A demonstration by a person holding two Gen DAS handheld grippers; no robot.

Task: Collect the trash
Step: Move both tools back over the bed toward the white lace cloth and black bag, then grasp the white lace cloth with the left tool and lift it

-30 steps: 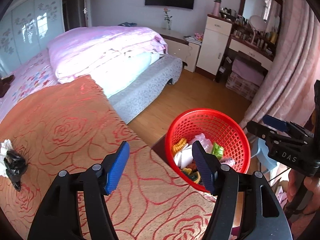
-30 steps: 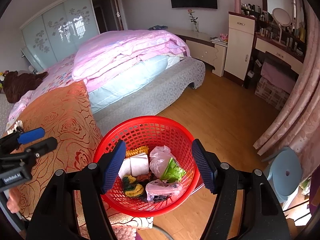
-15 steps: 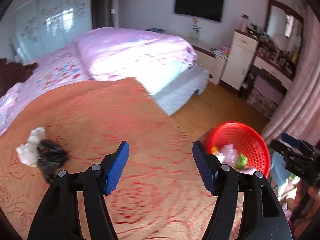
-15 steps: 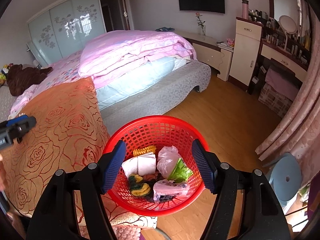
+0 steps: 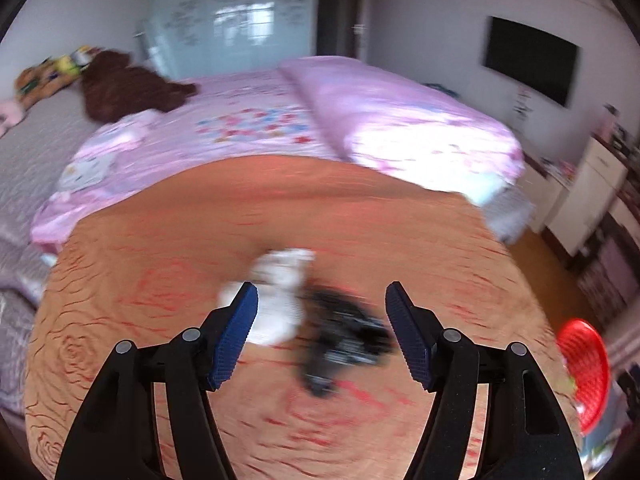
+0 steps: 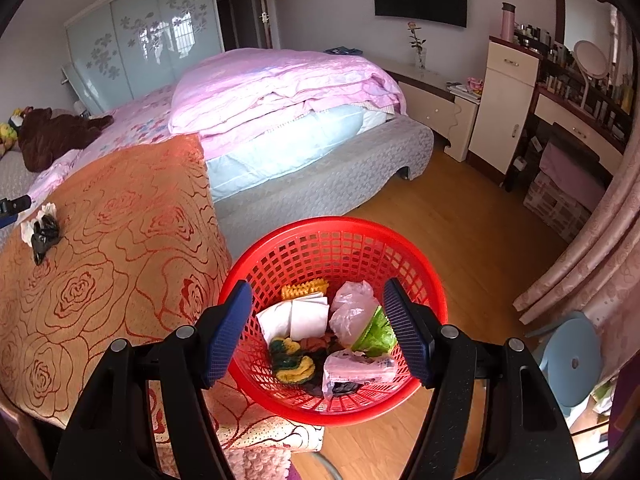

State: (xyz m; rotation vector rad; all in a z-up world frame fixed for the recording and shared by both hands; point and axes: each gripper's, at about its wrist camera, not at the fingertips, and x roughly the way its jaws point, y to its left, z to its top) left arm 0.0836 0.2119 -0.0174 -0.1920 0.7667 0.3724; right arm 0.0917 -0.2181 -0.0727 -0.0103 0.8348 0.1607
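Observation:
A white crumpled tissue (image 5: 280,300) and a black plastic bag (image 5: 344,336) lie side by side on the orange rose-patterned cover (image 5: 160,260); the left wrist view is blurred. My left gripper (image 5: 322,300) hovers open just in front of them, touching neither. The same tissue and black bag (image 6: 42,232) show at the left of the right wrist view, with the left gripper's tip (image 6: 12,208) beside them. My right gripper (image 6: 318,292) hangs open above the red mesh basket (image 6: 332,222), which holds white papers (image 6: 308,316), a pink bag (image 6: 354,312) and a green wrapper (image 6: 378,334).
Behind the orange cover a bed carries a pink quilt (image 6: 280,88), and a brown plush toy (image 5: 124,88) lies near its head. Wooden floor (image 6: 460,240) stretches to the right, bordered by a pink curtain (image 6: 592,260), a blue stool (image 6: 572,360) and a dresser (image 6: 508,100).
My left gripper has swung left, away from the basket, until the tissue and black bag lie right in front of its open fingers. The right gripper has barely shifted over the basket.

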